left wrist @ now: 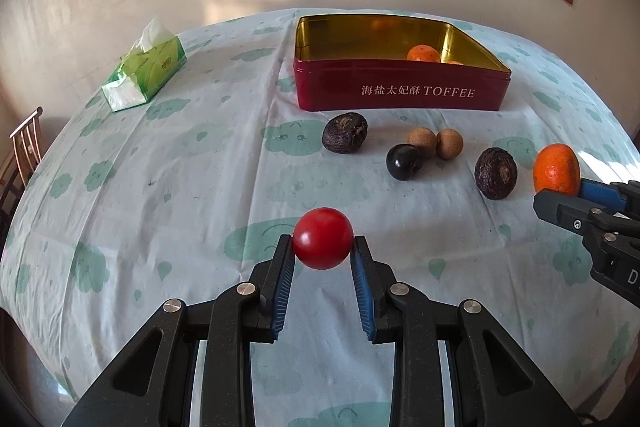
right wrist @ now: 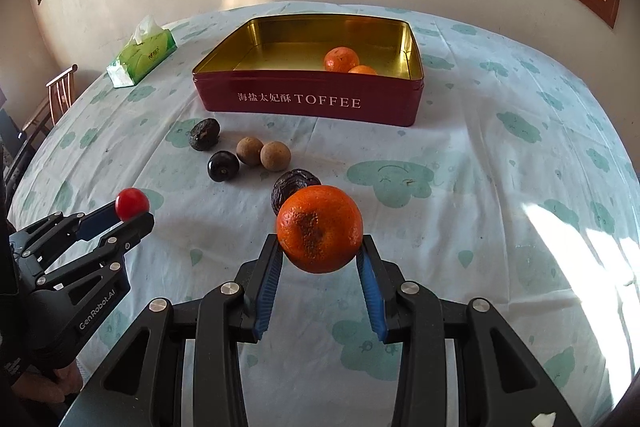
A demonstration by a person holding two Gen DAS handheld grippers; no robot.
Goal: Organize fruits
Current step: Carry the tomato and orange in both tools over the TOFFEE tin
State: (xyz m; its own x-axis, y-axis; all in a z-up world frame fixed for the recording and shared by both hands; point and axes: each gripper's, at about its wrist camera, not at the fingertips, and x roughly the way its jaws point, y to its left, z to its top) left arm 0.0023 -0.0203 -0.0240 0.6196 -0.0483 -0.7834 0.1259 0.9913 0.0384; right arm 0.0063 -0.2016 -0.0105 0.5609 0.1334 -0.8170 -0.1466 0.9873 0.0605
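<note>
My left gripper (left wrist: 322, 247) is shut on a small red fruit (left wrist: 322, 238) and holds it above the tablecloth; it also shows at the left of the right wrist view (right wrist: 134, 215). My right gripper (right wrist: 320, 247) is shut on an orange tangerine (right wrist: 320, 229), seen too at the right edge of the left wrist view (left wrist: 556, 169). A red TOFFEE tin (right wrist: 312, 101) with a gold inside stands at the back and holds two tangerines (right wrist: 341, 59). On the cloth lie two wrinkled dark fruits (left wrist: 345, 132) (left wrist: 496, 173), a shiny black fruit (left wrist: 404, 162) and two tan longans (left wrist: 435, 142).
A green tissue pack (left wrist: 145, 74) lies at the back left of the table. A wooden chair (right wrist: 60, 95) stands past the table's left edge. A wall with a window runs behind the table.
</note>
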